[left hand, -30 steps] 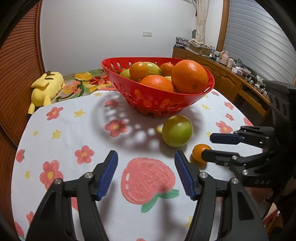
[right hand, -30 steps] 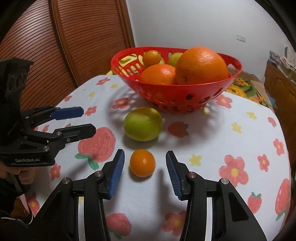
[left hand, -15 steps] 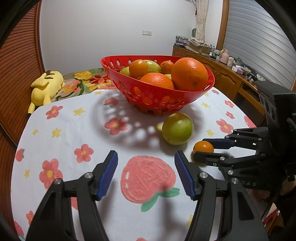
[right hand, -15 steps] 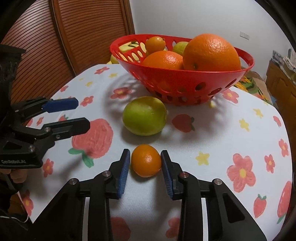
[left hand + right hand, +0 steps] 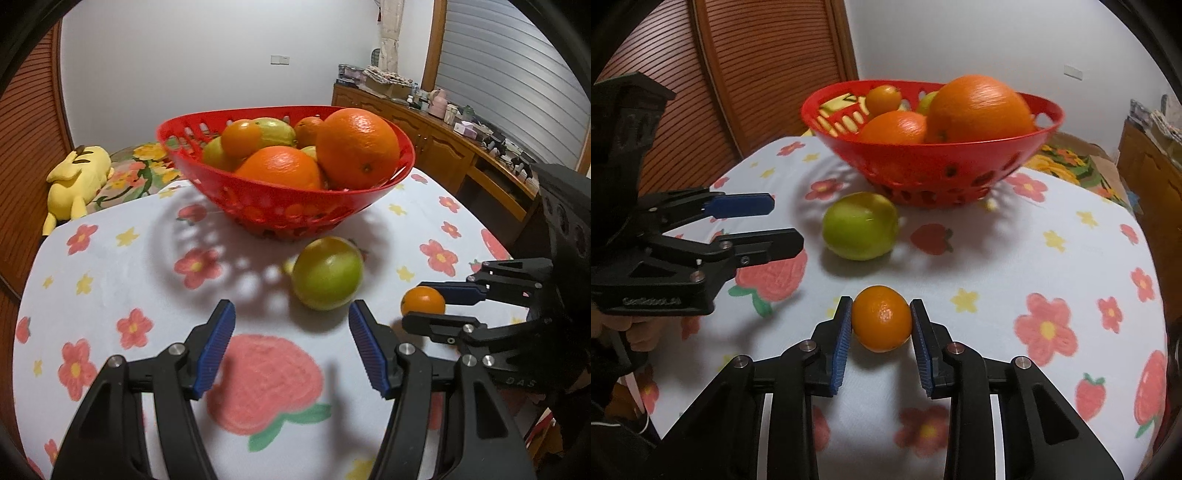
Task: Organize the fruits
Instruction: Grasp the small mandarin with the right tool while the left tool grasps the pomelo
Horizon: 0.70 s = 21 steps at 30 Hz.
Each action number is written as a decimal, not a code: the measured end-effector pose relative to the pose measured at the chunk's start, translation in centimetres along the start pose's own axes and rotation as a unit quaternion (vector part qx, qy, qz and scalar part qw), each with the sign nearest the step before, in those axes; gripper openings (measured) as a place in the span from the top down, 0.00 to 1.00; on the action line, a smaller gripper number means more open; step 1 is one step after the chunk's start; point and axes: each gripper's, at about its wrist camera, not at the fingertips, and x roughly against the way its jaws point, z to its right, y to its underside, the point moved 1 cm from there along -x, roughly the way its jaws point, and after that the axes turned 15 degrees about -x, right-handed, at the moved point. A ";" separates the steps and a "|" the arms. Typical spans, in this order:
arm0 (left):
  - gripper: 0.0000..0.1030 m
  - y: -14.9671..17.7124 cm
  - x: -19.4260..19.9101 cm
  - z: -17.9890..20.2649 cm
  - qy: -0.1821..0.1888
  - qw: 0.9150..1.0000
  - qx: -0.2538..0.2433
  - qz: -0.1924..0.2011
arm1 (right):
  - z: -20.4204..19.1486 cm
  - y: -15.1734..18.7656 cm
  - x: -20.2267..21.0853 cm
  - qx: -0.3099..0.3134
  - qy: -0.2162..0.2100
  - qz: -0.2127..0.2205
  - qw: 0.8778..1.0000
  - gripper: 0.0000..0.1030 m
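Small orange, near-round, navel facing camera, clamped by right gripper

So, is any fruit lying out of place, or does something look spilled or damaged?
Two fruits sit outside the red basket, on the tablecloth: a green fruit lying free, and a small orange held by the right gripper. Nothing looks spilled or damaged.

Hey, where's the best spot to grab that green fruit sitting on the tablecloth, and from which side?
Grip the green fruit across its widest middle, coming from the near side where the left tool already faces it open. It is round and lies free on the cloth; the red basket crowds its far side.
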 end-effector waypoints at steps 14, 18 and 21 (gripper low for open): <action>0.38 -3.0 -3.6 1.5 0.009 0.999 -0.022 -0.023 | 3.0 0.3 2.5 -0.030 0.000 0.024 0.999 0.71; 0.38 -3.0 -4.4 1.6 0.007 0.999 -0.025 -0.032 | 3.3 0.3 2.9 -0.034 0.001 0.026 0.999 0.71; 0.38 -3.1 -4.9 1.6 0.006 0.999 -0.026 -0.035 | 3.5 0.4 3.0 -0.035 0.002 0.027 0.999 0.71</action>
